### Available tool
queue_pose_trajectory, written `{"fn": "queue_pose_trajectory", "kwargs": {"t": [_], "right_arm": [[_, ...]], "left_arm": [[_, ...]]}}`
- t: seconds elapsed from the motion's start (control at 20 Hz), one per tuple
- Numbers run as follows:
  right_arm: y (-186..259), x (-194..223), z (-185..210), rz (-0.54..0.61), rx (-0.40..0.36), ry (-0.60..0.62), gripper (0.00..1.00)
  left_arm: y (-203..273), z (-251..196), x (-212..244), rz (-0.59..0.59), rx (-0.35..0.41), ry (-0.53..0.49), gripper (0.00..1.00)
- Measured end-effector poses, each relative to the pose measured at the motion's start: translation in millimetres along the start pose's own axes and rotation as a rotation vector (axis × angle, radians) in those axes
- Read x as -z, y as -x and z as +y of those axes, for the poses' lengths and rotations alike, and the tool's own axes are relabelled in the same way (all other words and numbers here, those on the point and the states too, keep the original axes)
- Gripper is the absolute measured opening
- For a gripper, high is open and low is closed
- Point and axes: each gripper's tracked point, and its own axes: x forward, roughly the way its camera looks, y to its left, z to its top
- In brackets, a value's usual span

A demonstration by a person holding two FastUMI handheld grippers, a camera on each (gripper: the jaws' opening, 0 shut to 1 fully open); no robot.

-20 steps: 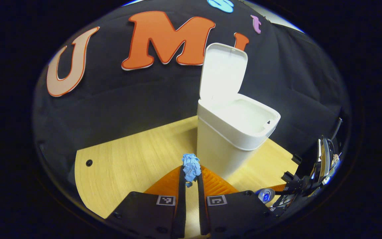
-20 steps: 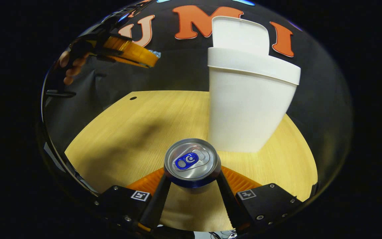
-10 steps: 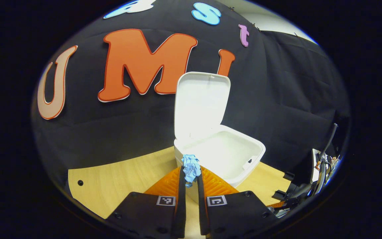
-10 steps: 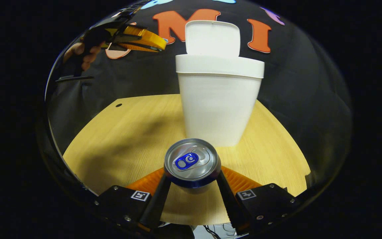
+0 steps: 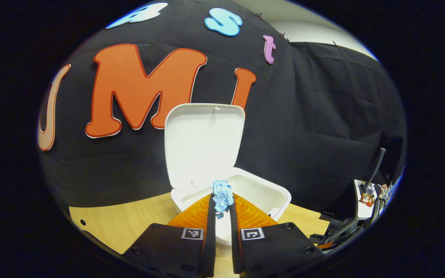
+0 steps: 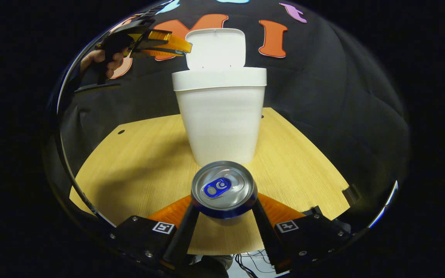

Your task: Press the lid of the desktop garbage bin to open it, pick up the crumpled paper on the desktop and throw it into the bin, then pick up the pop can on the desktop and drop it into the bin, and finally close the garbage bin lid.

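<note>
The bin [image 6: 221, 116] stands on the desk [image 6: 137, 162] with its lid [image 5: 203, 144] swung up, so the opening step looks done. The left gripper [image 5: 222, 210], fingers nearly closed, pinches the paper [image 5: 222, 195] above the bin's open mouth, ready to let go. The right gripper [image 6: 224, 216] clamps the can [image 6: 223, 189] in front of the bin. Dropping both things in and closing the lid appear to remain.

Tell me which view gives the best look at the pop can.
The right gripper view: the pop can sits close and centred between the right gripper jaws, top and tab plain to see. The left gripper view looks instead at the crumpled paper over the open bin.
</note>
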Motion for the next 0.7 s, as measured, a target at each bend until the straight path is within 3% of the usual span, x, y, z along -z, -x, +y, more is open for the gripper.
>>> {"fn": "queue_pose_trajectory", "kwargs": {"t": [0.1,0.3,0.35,0.4,0.5,0.55,0.7], "right_arm": [[1,1,0,0.000,0.012,-0.014,0.80],[0,0,-2,-0.006,0.039,-0.030,0.81],[0,-1,-2,-0.013,0.046,-0.034,0.81],[0,-2,-2,-0.019,0.050,-0.038,0.75],[1,-10,-4,-0.037,0.064,-0.038,0.81],[1,-15,-5,-0.046,0.069,-0.036,0.80],[11,-44,-18,-0.087,0.089,-0.014,0.80]], "left_arm": [[-8,-7,5,0.017,0.019,-0.002,0.21],[-16,-12,15,0.048,0.018,-0.008,0.34],[-17,-13,19,0.061,0.017,-0.010,0.45],[-16,-13,19,0.065,0.019,-0.012,0.48],[-18,-10,18,0.063,0.015,-0.021,0.58],[-18,-10,18,0.062,0.014,-0.024,0.68],[-11,-8,18,0.061,0.011,-0.016,0.80]]}}
